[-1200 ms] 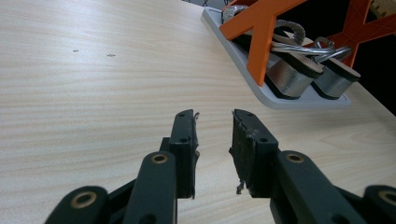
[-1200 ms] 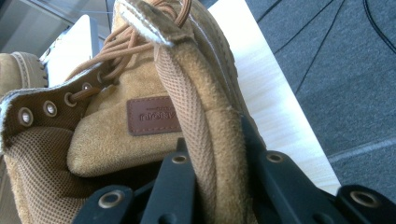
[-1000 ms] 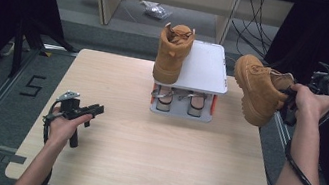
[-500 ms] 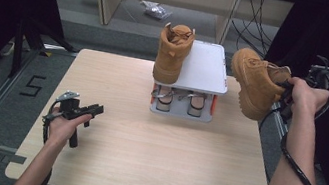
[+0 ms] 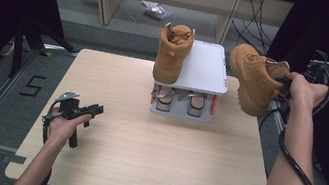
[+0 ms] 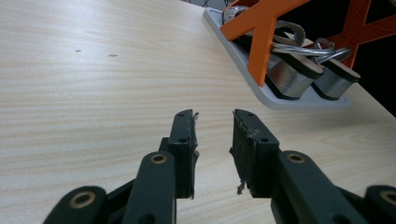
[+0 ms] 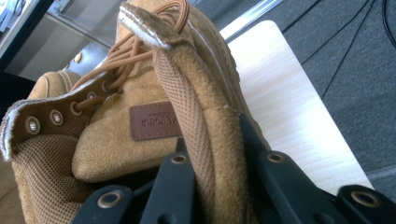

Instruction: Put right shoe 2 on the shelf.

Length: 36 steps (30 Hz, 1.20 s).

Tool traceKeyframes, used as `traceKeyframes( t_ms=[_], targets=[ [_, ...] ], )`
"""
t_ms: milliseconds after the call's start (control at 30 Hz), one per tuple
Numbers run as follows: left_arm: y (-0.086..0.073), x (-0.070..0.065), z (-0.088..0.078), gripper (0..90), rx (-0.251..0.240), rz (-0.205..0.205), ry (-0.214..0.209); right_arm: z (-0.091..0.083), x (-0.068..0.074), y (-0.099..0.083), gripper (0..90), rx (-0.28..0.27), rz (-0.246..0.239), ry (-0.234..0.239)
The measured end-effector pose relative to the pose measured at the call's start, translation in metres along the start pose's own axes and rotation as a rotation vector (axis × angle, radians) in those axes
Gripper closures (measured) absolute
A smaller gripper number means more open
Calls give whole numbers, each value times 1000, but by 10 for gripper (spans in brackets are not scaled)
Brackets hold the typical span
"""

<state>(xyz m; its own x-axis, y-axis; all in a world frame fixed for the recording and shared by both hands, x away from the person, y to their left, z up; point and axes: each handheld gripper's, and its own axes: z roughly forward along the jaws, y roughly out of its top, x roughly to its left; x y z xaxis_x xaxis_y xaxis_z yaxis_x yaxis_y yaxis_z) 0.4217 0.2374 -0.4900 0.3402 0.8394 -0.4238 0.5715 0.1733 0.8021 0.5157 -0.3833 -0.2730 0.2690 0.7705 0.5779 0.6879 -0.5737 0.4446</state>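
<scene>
Wooden table (image 5: 140, 164) has a small shoe rack (image 5: 206, 71) at its far side, with one tan boot (image 5: 173, 53) on top. Right gripper (image 5: 286, 85) pinches a second tan boot's (image 5: 255, 80) collar, up in the air beside the rack. Left gripper (image 5: 97, 109) sits half open, holding nothing.

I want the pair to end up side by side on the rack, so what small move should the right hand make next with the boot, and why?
Probably carry the held boot left, over the bare part of the white shelf. The right tongs clamp its collar and it hangs in the air past the shelf's right edge, while the other boot already stands on the shelf's left part. The left tongs rest open over the table.
</scene>
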Motion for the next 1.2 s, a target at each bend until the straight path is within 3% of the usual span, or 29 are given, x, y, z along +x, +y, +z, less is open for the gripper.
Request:
traceKeyframes(
  t_ms=[100, 133, 400, 500, 667, 700, 833, 933, 1000, 1033, 1067, 1100, 1133, 1167, 1200],
  targets=[
    [0, 0, 0, 690, 0, -3, 1, 0, 2, 0, 818, -15, -17, 8],
    [0, 0, 0, 690, 1, -3, 1, -1, 5, 0, 818, -7, 5, 5],
    [0, 0, 0, 690, 0, -1, -1, 0, 17, 0, 818, -9, -15, 18],
    [0, 1, -1, 690, -1, -2, -1, 0, 22, 1, 818, 3, 2, 22],
    [0, 1, -1, 690, -3, -3, 2, -1, 29, 1, 818, -4, -19, 27],
    [0, 1, -1, 690, -2, -3, 1, -2, 31, 1, 818, 0, -2, 27],
    [0, 1, 0, 690, -2, 1, -2, -1, 35, 1, 818, -8, -22, 33],
    [0, 0, 0, 690, 0, 0, -1, 0, 41, 1, 817, 1, 1, 38],
    [0, 0, 0, 690, 0, -1, -1, 2, 42, 0, 816, 2, -32, 34],
    [0, 0, 0, 690, 0, 0, -1, 1, 47, 0, 815, 21, -3, 25],
    [0, 0, 0, 690, -1, -1, -1, 0, 48, 0, 815, 50, -12, 7],
    [0, 1, -1, 690, 5, 0, 4, 1, 48, 0, 815, 40, -28, 10],
    [0, 1, -1, 690, 5, 0, 3, 2, 51, -1, 815, 41, -11, 21],
    [0, 1, -1, 690, 7, 0, 4, 3, 49, 0, 815, 32, -66, 11],
    [0, 1, -1, 690, 6, 1, 3, 4, 51, -1, 815, 38, -59, 11]
  ],
)
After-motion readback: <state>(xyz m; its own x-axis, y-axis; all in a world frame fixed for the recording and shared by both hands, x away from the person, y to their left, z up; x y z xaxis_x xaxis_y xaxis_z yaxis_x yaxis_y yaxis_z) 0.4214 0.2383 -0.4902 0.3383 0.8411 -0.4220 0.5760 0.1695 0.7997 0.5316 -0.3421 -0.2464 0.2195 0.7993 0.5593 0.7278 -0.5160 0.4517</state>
